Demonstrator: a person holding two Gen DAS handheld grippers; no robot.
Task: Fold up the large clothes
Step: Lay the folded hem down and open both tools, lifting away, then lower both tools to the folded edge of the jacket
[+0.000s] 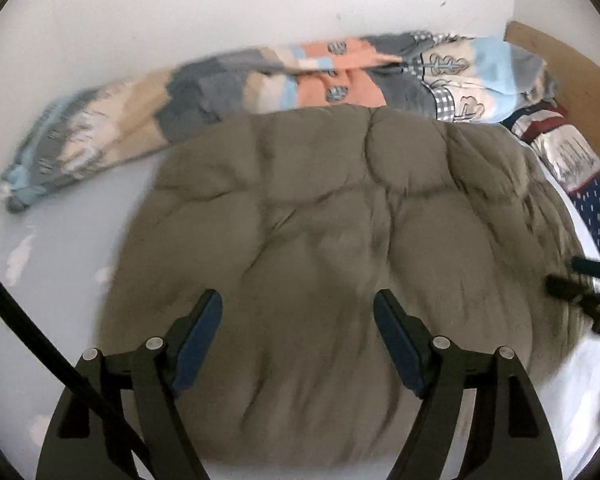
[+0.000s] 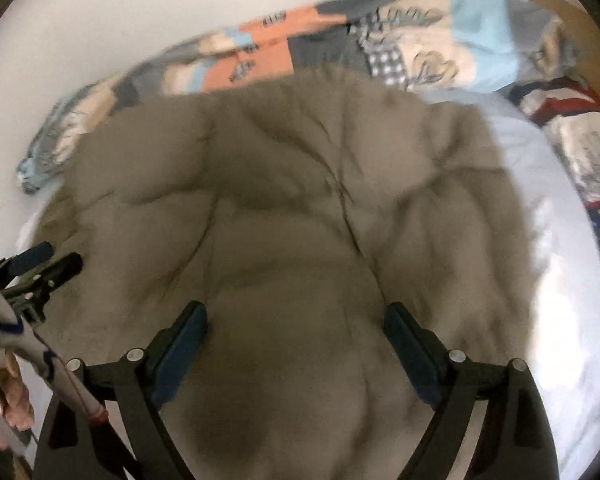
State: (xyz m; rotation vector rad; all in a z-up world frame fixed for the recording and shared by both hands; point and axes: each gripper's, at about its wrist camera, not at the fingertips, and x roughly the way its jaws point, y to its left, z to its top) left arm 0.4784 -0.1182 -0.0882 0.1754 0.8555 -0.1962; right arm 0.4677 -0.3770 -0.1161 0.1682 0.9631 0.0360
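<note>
A large puffy taupe quilted garment (image 1: 340, 220) lies spread on a white bed; it fills the right wrist view (image 2: 292, 208) too. My left gripper (image 1: 298, 304) is open above the garment's near part, holding nothing. My right gripper (image 2: 296, 316) is also open above the garment, holding nothing. The right gripper's tips show at the right edge of the left wrist view (image 1: 580, 280). The left gripper's tips show at the left edge of the right wrist view (image 2: 48, 264). Both views are blurred.
A rolled patchwork blanket (image 1: 260, 76) in grey, orange and blue lies along the wall behind the garment. A red, white and navy patterned cloth (image 1: 568, 156) lies at the right. A wooden headboard (image 1: 572, 76) stands at the far right. White bed sheet (image 1: 60, 248) shows at the left.
</note>
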